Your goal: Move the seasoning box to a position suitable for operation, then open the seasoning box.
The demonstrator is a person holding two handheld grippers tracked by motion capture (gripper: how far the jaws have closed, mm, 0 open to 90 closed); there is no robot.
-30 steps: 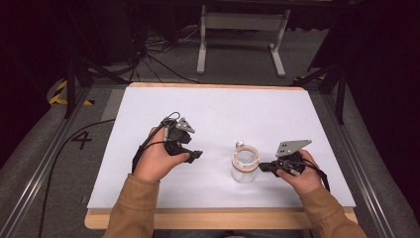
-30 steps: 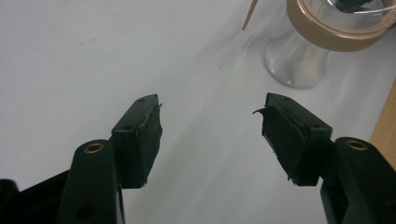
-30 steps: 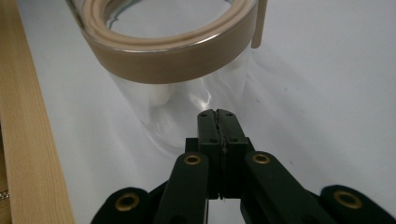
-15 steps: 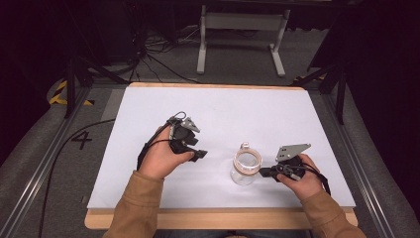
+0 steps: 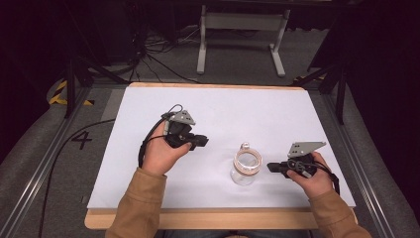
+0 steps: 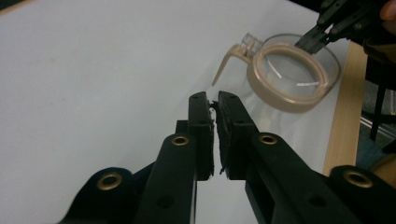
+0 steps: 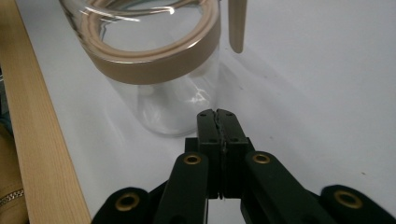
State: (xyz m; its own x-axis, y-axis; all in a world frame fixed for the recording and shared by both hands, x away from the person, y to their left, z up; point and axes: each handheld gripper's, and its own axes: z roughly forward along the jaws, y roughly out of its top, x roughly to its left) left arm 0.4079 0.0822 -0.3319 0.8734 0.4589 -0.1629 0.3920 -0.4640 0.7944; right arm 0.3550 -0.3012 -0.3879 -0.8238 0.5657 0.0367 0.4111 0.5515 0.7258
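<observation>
We see the right gripper [image 5: 271, 167] held low over the table's near right part, its two black jaws pressed flat together with nothing between them; in the right gripper view [image 7: 218, 115] their matte tips sit just short of the glass jar [image 7: 154, 70]. The left gripper [image 5: 203, 141] hangs above the middle of the white table [image 5: 237, 114], its jaws drawn nearly together on nothing, with a thin slit and ragged black padding visible between them in the left gripper view [image 6: 212, 105].

The jar [image 5: 246, 167] stands upright between the two grippers, nearer the right one. It is a clear, round-walled vessel with a smooth tan band around its mouth and a tan strap hanging from a small clear tab. Its top edge is cut off in the right gripper view, and we cannot tell whether anything closes the mouth. A pale wooden edge [image 5: 208, 218] borders the table's near side.
</observation>
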